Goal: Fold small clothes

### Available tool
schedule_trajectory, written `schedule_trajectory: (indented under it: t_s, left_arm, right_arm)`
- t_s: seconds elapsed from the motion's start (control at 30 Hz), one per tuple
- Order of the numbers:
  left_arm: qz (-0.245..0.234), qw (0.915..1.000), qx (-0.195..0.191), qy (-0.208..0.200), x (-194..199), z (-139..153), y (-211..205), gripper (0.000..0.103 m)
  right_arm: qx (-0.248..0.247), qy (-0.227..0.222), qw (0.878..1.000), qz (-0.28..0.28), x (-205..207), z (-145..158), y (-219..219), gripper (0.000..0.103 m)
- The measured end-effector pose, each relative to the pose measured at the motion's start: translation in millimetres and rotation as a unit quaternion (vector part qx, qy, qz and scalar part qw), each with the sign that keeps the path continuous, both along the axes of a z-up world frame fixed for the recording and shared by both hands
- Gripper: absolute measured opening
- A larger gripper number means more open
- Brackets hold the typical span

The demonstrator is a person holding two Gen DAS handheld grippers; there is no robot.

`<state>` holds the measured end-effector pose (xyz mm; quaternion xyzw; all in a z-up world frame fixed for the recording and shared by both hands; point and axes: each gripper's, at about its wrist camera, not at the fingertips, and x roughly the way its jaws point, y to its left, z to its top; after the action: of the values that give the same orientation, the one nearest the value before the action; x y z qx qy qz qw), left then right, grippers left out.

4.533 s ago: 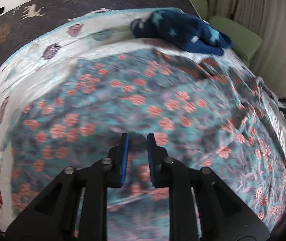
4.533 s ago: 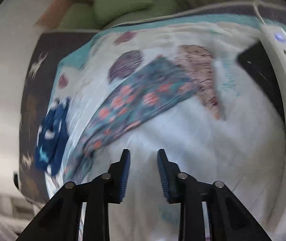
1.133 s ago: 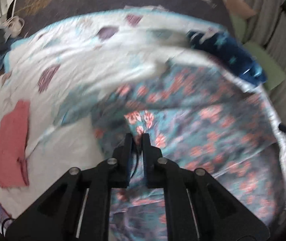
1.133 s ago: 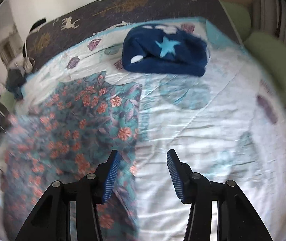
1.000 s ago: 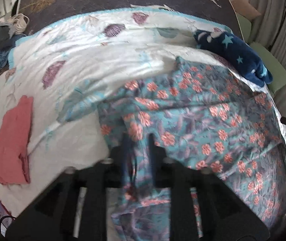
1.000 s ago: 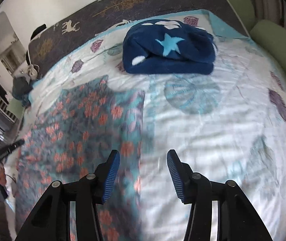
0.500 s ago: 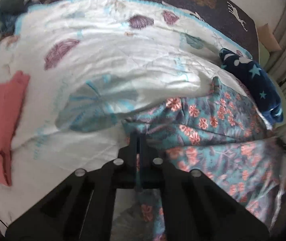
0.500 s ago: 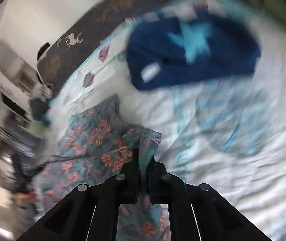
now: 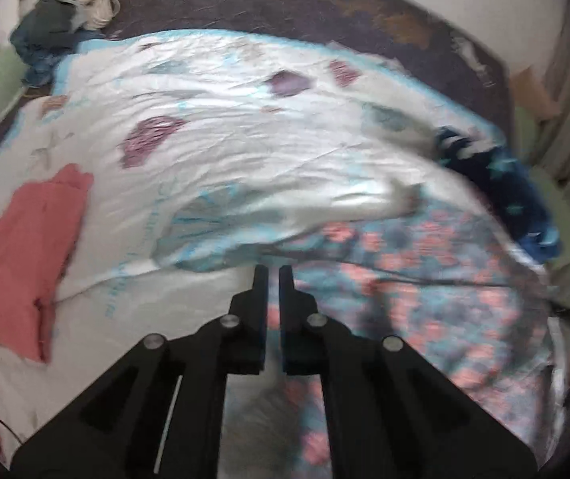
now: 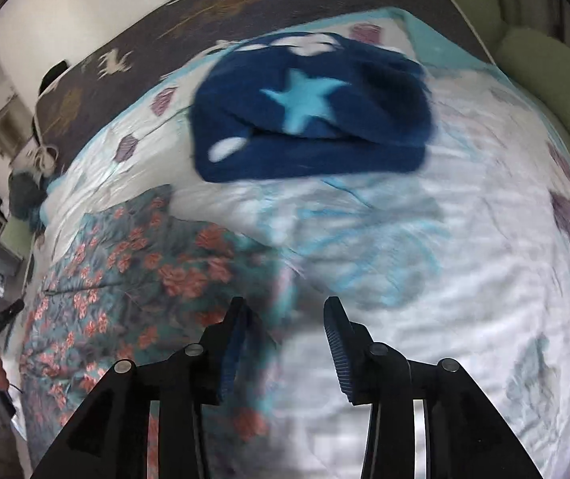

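Note:
A teal garment with pink flowers [image 9: 424, 291] lies spread on the white bedspread [image 9: 245, 127]. My left gripper [image 9: 273, 275] sits at the garment's left edge with its jaws a narrow gap apart; whether cloth is pinched between them is unclear. In the right wrist view the same floral garment [image 10: 145, 279] lies at the lower left. My right gripper [image 10: 285, 315] is open and empty above the garment's right edge.
A folded navy blanket with light blue stars [image 10: 308, 107] lies beyond the garment, also in the left wrist view [image 9: 496, 191]. A folded red garment [image 9: 29, 255] lies at the left. Green cushions [image 10: 556, 84] line the bed's right side. A dark headboard cover [image 9: 324, 4] runs behind.
My right gripper has opened and let go of the floral garment, which dropped flat. My left gripper's jaws have parted slightly and it has shifted along the garment's left edge.

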<state>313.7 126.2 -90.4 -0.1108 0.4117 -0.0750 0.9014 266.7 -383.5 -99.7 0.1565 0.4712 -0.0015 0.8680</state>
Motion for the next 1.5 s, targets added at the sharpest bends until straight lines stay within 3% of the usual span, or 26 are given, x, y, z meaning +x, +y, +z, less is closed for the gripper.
schedule_trajectory:
  t_s: [0.07, 0.1, 0.13, 0.17, 0.3, 0.33, 0.4, 0.47, 0.5, 0.57, 0.63, 0.67, 0.73, 0.83, 1.07, 1.2, 1.27, 1.3, 1.37, 1.4, 1.43, 1.5]
  left_arm:
    - [-0.046, 0.9989, -0.007, -0.002, -12.2, 6.6, -13.2, 0.023]
    - [-0.070, 0.9975, -0.007, 0.005, -17.1, 6.8, -23.0, 0.040]
    - [-0.087, 0.9961, -0.007, 0.013, -19.7, 5.3, -31.2, 0.051]
    - [-0.099, 0.9949, -0.005, 0.019, -21.4, 3.4, -39.2, 0.052]
    - [-0.136, 0.9887, 0.036, 0.053, -14.7, -20.0, -83.2, 0.049]
    - [-0.140, 0.9871, 0.044, 0.064, -11.9, -27.0, -89.9, 0.014]
    - [-0.143, 0.9849, 0.062, 0.076, -8.5, -36.4, -100.6, 0.004]
    - [-0.132, 0.9872, 0.072, 0.053, -13.9, -25.4, -103.2, 0.004]
    - [-0.122, 0.9894, 0.067, 0.041, -17.5, -16.5, -99.9, 0.004]
    - [-0.105, 0.9927, 0.058, 0.019, -24.2, 2.6, -85.8, 0.004]
    - [-0.108, 0.9928, 0.050, 0.017, -27.6, 10.5, -71.0, 0.004]
    - [-0.110, 0.9925, 0.049, 0.020, -28.1, 8.9, -68.5, 0.004]
    - [-0.123, 0.9889, 0.076, 0.032, -28.3, -3.7, -70.6, 0.005]
    - [-0.122, 0.9872, 0.085, 0.057, -27.4, -22.1, -71.9, 0.007]
    - [-0.074, 0.9950, 0.065, 0.019, -32.7, -0.6, -49.5, 0.008]
    - [-0.080, 0.9962, 0.034, -0.001, -38.6, 12.3, -48.8, 0.008]
    - [-0.103, 0.9934, 0.049, 0.003, -39.4, 6.6, -60.6, 0.008]
    - [-0.108, 0.9918, 0.068, 0.012, -38.6, -0.1, -67.1, 0.010]
    - [-0.106, 0.9818, 0.149, 0.048, -32.4, -31.9, -76.7, 0.011]
    - [-0.107, 0.9810, 0.157, 0.041, -34.1, -40.8, -75.1, 0.012]
    - [-0.105, 0.9833, 0.147, 0.023, -38.8, -39.1, -71.5, 0.012]
    - [-0.096, 0.9860, 0.134, 0.023, -47.4, -29.1, -65.5, 0.012]
  right_arm:
    - [-0.009, -0.005, 1.000, 0.007, -15.2, 5.5, -1.1, 0.040]
    - [-0.021, -0.010, 1.000, 0.014, -27.1, 9.6, -0.5, 0.040]
    - [-0.027, -0.014, 0.999, 0.022, -34.6, 13.2, 0.7, 0.040]
    - [-0.030, -0.017, 0.999, 0.032, -42.2, 15.3, 3.0, 0.040]
    - [-0.058, -0.017, 0.994, 0.093, -82.6, 20.9, 32.9, 0.043]
    - [-0.064, -0.016, 0.992, 0.106, -89.6, 20.1, 40.3, 0.048]
    - [-0.086, -0.005, 0.988, 0.131, -96.9, 10.6, 60.7, 0.056]
    - [-0.140, 0.013, 0.983, 0.122, -96.6, 1.1, 68.8, 0.053]
    - [-0.181, 0.028, 0.979, 0.089, -92.7, -5.9, 67.1, 0.039]
    - [-0.139, 0.028, 0.988, 0.053, -90.8, -5.2, 50.7, 0.032]
    - [-0.062, 0.029, 0.998, 0.006, -95.7, -3.8, 27.1, 0.033]
    - [-0.051, 0.030, 0.998, -0.002, -98.5, -4.8, 24.3, 0.035]
    - [-0.099, 0.033, 0.994, 0.018, -104.5, -5.8, 39.6, 0.044]
    - [-0.168, 0.037, 0.984, 0.054, -111.6, 0.7, 63.4, 0.046]
    - [-0.106, -0.031, 0.993, 0.045, -116.4, 51.9, 61.3, 0.051]
    - [-0.045, -0.059, 0.995, 0.073, -90.6, 56.0, 71.2, 0.051]
    - [-0.032, -0.054, 0.994, 0.091, -75.7, 45.6, 82.6, 0.049]
    - [-0.025, -0.043, 0.994, 0.096, -65.4, 37.3, 86.0, 0.042]
    - [-0.050, 0.002, 0.995, 0.086, -49.3, 11.1, 90.0, 0.030]
    - [-0.075, 0.031, 0.994, 0.071, -43.2, -4.5, 88.7, 0.029]
    - [-0.061, 0.032, 0.995, 0.066, -42.6, -15.0, 83.4, 0.029]
    - [-0.042, 0.012, 0.998, 0.055, -52.2, -8.8, 77.1, 0.029]
